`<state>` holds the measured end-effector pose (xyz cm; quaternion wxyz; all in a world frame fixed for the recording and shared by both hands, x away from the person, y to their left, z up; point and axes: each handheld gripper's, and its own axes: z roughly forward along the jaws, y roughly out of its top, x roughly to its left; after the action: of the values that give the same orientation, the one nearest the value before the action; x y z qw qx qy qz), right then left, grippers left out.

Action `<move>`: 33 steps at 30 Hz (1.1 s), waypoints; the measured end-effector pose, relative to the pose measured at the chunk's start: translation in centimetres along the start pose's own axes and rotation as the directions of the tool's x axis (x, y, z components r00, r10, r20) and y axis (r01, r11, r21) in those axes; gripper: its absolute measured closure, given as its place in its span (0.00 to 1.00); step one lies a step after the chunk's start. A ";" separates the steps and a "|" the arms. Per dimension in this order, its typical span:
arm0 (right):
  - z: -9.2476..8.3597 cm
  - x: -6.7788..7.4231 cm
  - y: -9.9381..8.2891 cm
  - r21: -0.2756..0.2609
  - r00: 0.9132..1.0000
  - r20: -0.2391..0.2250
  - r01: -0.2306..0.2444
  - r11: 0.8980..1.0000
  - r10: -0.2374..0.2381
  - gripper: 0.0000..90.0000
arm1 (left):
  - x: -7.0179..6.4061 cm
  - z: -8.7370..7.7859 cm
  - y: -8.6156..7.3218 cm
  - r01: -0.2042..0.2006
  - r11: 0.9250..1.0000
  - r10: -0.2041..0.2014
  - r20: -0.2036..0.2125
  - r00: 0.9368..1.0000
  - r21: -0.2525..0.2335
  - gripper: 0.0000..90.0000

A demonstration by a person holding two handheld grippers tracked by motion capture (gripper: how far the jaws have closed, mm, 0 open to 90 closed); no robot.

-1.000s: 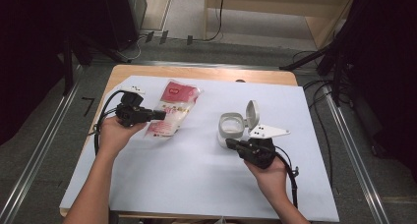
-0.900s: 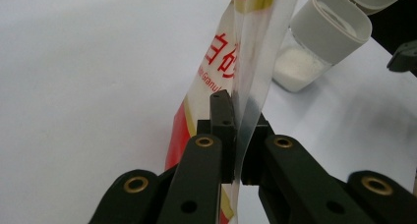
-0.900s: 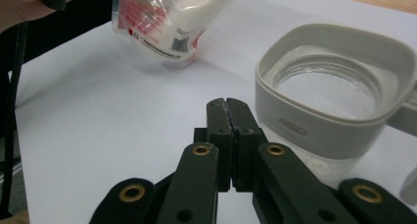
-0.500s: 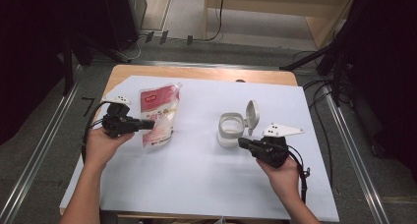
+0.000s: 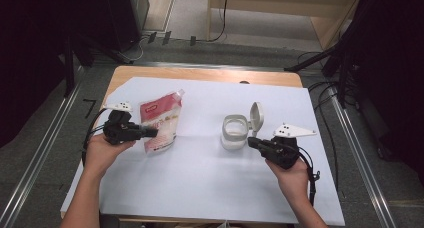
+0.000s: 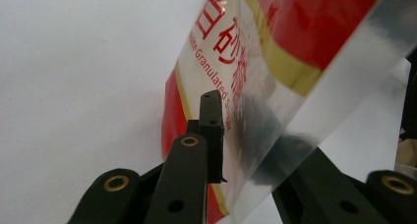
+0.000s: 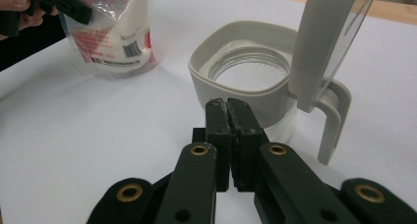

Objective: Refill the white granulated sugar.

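A clear bag of granulated sugar (image 5: 161, 122) with red print stands upright on the white sheet at the left. My left gripper (image 5: 150, 133) is at its left edge. In the left gripper view the bag's (image 6: 275, 47) clear edge runs between the jaws of the left gripper (image 6: 236, 116). Those jaws have just been opening and a small gap shows beside the film. My right gripper (image 5: 251, 142) is shut with nothing in it, just in front of a pale grey container (image 5: 235, 130) whose flip lid (image 5: 256, 115) stands open. In the right gripper view the touching pads of the right gripper (image 7: 228, 106) point at the container (image 7: 246, 71).
A white sheet (image 5: 210, 188) covers most of the wooden table (image 5: 150, 73). Black cables trail from both grippers. Metal rails run along the floor at both sides. In the right gripper view the bag (image 7: 118, 37) and the left gripper (image 7: 54, 3) show at the far left.
The bag went from lying flat to standing upright, and moved left and nearer with the left hand. The right hand shifted to the right.
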<state>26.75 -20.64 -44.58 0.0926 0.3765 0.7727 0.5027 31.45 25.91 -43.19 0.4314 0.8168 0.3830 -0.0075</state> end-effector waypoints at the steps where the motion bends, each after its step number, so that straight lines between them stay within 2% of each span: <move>1: 0.0 0.0 0.0 0.001 1.000 0.003 0.005 1.000 -0.005 0.98 | 0.0 0.0 0.0 -0.005 1.000 0.005 0.004 1.000 -0.002 0.88; 4: 0.0 0.0 0.0 0.007 1.000 0.005 0.006 1.000 -0.006 0.97 | 0.0 0.0 -0.1 -0.020 1.000 0.020 0.008 1.000 0.000 0.84; 7: 0.2 -0.1 0.0 0.034 1.000 -0.008 0.010 0.999 -0.010 0.95 | -0.1 0.0 -0.2 -0.013 1.000 0.013 0.014 1.000 0.003 0.81; 9: 0.4 -0.1 0.0 0.043 1.000 -0.015 0.004 0.999 -0.003 0.95 | -0.1 -0.1 -0.2 -0.024 1.000 0.024 0.002 1.000 -0.002 0.80; 12: 0.4 -0.1 0.1 0.049 1.000 -0.015 0.005 0.999 -0.004 0.95 | 0.0 -0.1 -0.2 -0.025 1.000 0.025 0.008 1.000 -0.005 0.78; 14: 0.4 -0.1 0.1 0.049 1.000 -0.015 0.004 0.999 -0.003 0.94 | -0.1 -0.2 -0.2 -0.020 1.000 0.020 0.009 1.000 -0.011 0.77; 20: 0.1 -0.4 0.3 0.043 1.000 -0.011 0.003 0.999 -0.002 0.94 | -0.2 -0.5 -0.3 -0.061 0.997 0.061 -0.001 0.998 -0.039 0.71; 23: 0.0 -0.3 0.4 0.045 1.000 -0.005 0.006 0.999 -0.006 0.95 | -0.2 -0.8 -0.3 -0.056 0.997 0.056 -0.005 0.998 -0.048 0.71; 33: -0.3 -0.3 0.5 0.047 1.000 0.003 0.013 0.999 -0.013 1.00 | -0.4 -1.1 -0.5 -0.076 0.995 0.075 -0.017 0.997 -0.066 0.67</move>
<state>27.11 -20.95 -44.09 0.0881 0.3743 0.7864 0.4834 30.50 26.64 -42.69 0.4553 0.8160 0.3550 0.0275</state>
